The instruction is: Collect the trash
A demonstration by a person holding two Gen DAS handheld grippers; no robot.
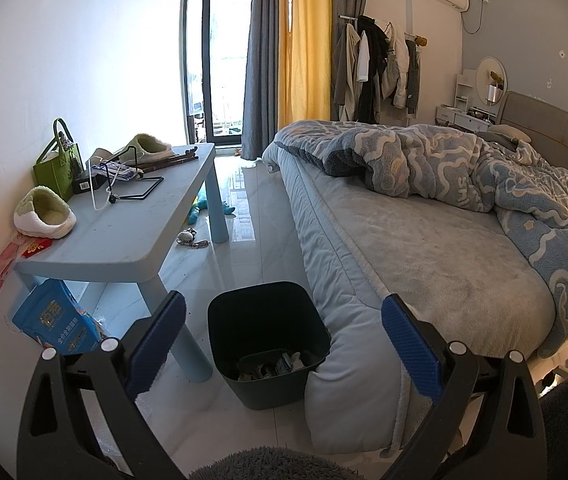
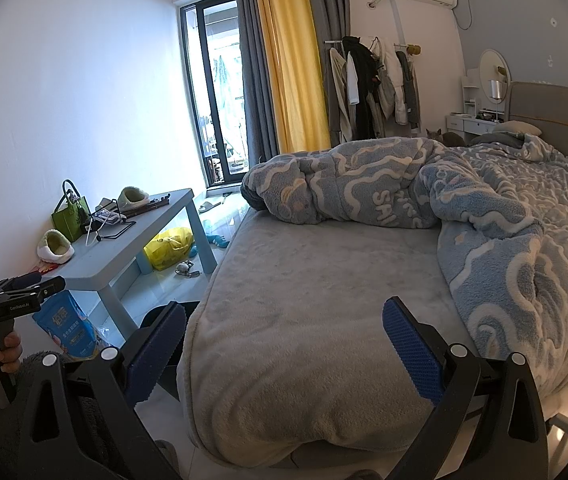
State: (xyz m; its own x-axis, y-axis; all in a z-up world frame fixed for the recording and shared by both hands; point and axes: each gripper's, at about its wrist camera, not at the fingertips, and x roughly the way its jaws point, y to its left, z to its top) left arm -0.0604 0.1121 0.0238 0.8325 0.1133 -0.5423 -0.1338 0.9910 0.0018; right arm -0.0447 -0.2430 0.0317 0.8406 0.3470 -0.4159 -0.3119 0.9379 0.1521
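Trash bin (image 1: 268,340) beside bed (image 1: 424,248) — left claw (image 1: 282,344), right claw (image 2: 284,346) both wide apart, empty

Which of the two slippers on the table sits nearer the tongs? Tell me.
The slipper at the table's near end, in front of the green bag, its opening facing the camera. The other slipper lies at the far end, towards the window.

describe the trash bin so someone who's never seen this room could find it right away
Start at the big bed with the blue wavy blanket, then look to the floor at its near corner, between the mattress edge and the light blue low table. The trash bin stands there: a dark, open-topped square tub with crumpled scraps inside, the only black container on the floor.
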